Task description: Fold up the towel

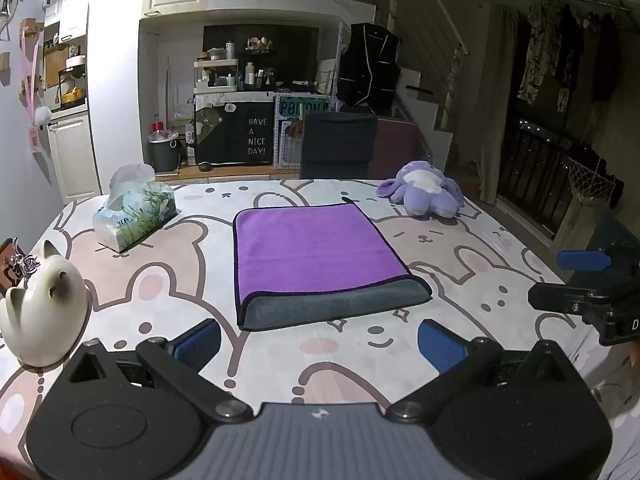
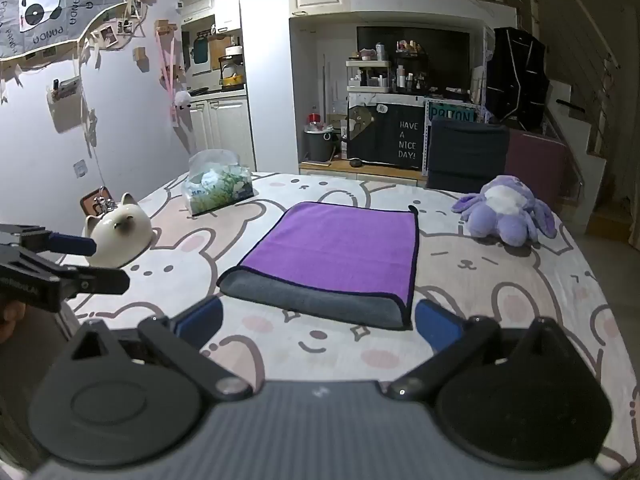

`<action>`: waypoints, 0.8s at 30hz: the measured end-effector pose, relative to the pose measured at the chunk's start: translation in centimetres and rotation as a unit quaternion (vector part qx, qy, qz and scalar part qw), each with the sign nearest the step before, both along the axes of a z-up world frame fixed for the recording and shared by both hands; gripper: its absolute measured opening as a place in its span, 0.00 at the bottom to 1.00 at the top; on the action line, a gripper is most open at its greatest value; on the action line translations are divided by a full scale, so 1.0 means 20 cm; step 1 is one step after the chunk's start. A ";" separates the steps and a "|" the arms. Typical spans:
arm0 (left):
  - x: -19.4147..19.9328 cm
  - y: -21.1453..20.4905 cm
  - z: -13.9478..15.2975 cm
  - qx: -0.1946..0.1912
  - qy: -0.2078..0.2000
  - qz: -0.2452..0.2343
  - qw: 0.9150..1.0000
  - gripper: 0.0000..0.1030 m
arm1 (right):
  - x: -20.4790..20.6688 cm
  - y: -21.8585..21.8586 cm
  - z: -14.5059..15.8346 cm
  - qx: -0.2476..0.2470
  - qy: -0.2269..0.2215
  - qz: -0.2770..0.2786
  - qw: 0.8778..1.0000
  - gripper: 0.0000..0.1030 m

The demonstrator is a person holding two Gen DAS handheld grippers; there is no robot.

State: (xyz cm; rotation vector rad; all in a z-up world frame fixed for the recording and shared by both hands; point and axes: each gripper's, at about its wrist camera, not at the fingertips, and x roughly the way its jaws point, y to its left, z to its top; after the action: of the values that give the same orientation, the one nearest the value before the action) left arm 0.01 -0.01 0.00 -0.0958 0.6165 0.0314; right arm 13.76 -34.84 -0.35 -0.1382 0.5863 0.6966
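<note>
We see a tissue pack (image 1: 134,211), cat figurine (image 1: 42,307) and purple plush (image 1: 425,194) on our bunny-print tablecloth (image 1: 160,280); chair (image 1: 338,145) behind.

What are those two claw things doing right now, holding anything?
Left gripper: open, holding nothing, short of the folded purple towel.
Right gripper: open, holding nothing, also short of the towel.

"HAVE A NICE DAY!" on black curtain (image 2: 406,142); "PANDA" repeated along wall banner (image 2: 52,12).
</note>
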 end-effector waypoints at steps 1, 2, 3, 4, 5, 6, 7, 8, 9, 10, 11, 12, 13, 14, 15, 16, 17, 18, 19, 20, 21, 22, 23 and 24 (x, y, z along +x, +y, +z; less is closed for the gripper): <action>0.00 0.00 0.00 0.000 0.000 0.000 1.000 1.00 | 0.00 0.00 0.00 -0.001 0.001 -0.001 1.000 1.00; 0.00 0.00 0.00 -0.001 0.000 0.000 1.000 1.00 | 0.00 0.00 0.00 0.000 0.000 -0.001 1.000 1.00; 0.00 0.00 0.00 0.000 -0.001 0.000 1.000 1.00 | 0.00 0.00 0.00 0.000 -0.001 -0.001 1.000 1.00; 0.00 0.00 0.00 0.000 0.000 0.000 1.000 1.00 | 0.00 0.00 0.00 0.000 -0.001 -0.001 1.000 1.00; 0.00 0.00 0.00 0.000 -0.001 0.000 1.000 1.00 | 0.00 0.00 0.00 0.000 -0.001 -0.002 1.000 1.00; 0.00 0.00 0.00 0.000 -0.001 0.000 1.000 1.00 | 0.00 0.00 0.00 -0.001 -0.001 -0.002 1.000 1.00; 0.00 0.00 0.00 0.000 -0.001 0.000 1.000 1.00 | 0.00 0.00 0.00 -0.001 -0.001 -0.002 1.000 1.00; 0.00 0.00 0.00 0.001 -0.001 0.000 1.000 1.00 | 0.00 0.00 0.00 -0.002 -0.002 -0.002 1.000 1.00; 0.00 0.00 0.00 0.001 -0.001 0.000 1.000 1.00 | 0.00 0.00 0.00 -0.003 -0.002 -0.002 1.000 1.00; 0.00 0.00 0.00 0.001 -0.001 0.000 1.000 1.00 | 0.00 0.01 0.00 -0.003 -0.002 -0.002 1.000 1.00; 0.00 0.00 0.00 0.001 0.000 0.000 1.000 1.00 | 0.00 0.00 0.01 -0.001 -0.002 -0.001 1.000 1.00; 0.00 0.00 0.00 0.001 -0.001 0.000 1.000 1.00 | 0.00 0.00 0.01 0.000 -0.002 -0.001 1.000 1.00; 0.00 0.00 0.00 0.001 -0.001 0.000 1.000 1.00 | 0.00 -0.01 0.01 0.001 -0.002 -0.001 1.000 1.00; 0.00 0.00 0.00 0.001 0.000 0.000 1.000 1.00 | 0.00 0.00 0.00 0.001 -0.002 -0.001 1.000 1.00; 0.00 0.00 0.00 0.001 0.000 0.000 1.000 1.00 | 0.00 0.00 0.00 0.001 -0.002 -0.001 1.000 1.00; 0.00 0.00 0.00 0.001 0.000 0.000 1.000 1.00 | 0.00 0.00 0.00 0.001 -0.002 -0.001 1.000 1.00; 0.00 0.00 0.00 0.001 -0.001 0.000 1.000 1.00 | 0.00 0.00 0.00 0.001 -0.002 -0.001 1.000 1.00; 0.00 0.00 0.00 0.001 -0.001 0.000 1.000 1.00 | 0.00 0.00 0.00 0.001 -0.001 -0.001 1.000 1.00; 0.00 0.00 0.00 0.001 -0.001 0.000 1.000 1.00 | 0.00 0.00 0.00 0.001 -0.001 -0.001 1.000 1.00; 0.00 0.00 0.00 0.001 -0.001 0.000 1.000 1.00 | 0.00 0.00 0.00 0.001 -0.002 0.000 1.000 1.00; 0.00 0.00 0.00 0.001 -0.001 0.000 1.000 1.00 | 0.00 0.00 0.00 0.001 -0.002 0.000 1.000 1.00; 0.00 0.00 0.00 0.002 0.000 0.001 1.000 1.00 | 0.00 0.00 0.00 0.001 -0.001 0.000 1.000 1.00; 0.00 0.00 0.00 0.001 0.000 0.000 1.000 1.00 | 0.00 0.00 0.00 0.002 -0.001 0.000 1.000 1.00; 0.00 0.00 0.00 0.001 0.000 0.000 1.000 1.00 | 0.01 0.00 0.00 0.002 -0.001 0.000 1.000 1.00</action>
State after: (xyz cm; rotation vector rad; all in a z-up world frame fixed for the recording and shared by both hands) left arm 0.00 -0.01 -0.01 -0.0937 0.6159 0.0319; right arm 13.93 -34.85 -0.35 -0.1352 0.5824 0.6973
